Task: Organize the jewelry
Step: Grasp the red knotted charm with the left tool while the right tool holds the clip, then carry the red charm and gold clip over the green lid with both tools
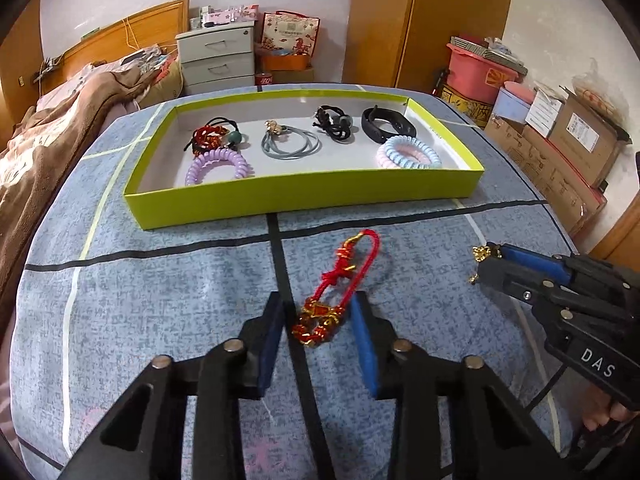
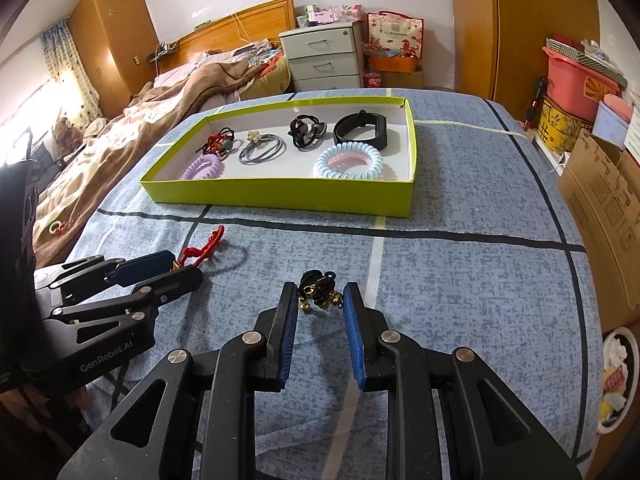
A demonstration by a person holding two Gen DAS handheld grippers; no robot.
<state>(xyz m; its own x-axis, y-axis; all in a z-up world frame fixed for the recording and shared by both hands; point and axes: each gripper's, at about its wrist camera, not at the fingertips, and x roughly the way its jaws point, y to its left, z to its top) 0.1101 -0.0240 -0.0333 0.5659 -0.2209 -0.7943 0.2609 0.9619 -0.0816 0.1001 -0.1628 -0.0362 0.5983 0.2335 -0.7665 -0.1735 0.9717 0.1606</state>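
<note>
A red cord bracelet (image 1: 340, 276) with gold charms lies on the blue patterned cover. My left gripper (image 1: 318, 304) straddles its charm end, and a thin gap shows at each pad, so it is open. From the right wrist view the left gripper (image 2: 188, 268) shows the red cord (image 2: 202, 246) trailing out of it. My right gripper (image 2: 320, 296) is shut on a black hair tie with gold charms (image 2: 318, 290). In the left wrist view the right gripper (image 1: 490, 260) has those gold charms (image 1: 482, 254) poking out at its tip. The yellow-green tray (image 1: 304, 196) sits farther back.
The tray holds a purple coil tie (image 1: 218, 166), a pink-blue coil tie (image 1: 408, 152), grey ties (image 1: 290, 142), a black band (image 1: 386, 124) and two dark ties. A brown blanket (image 1: 60, 128) lies to the left. Cardboard boxes (image 1: 568, 148) line the right edge.
</note>
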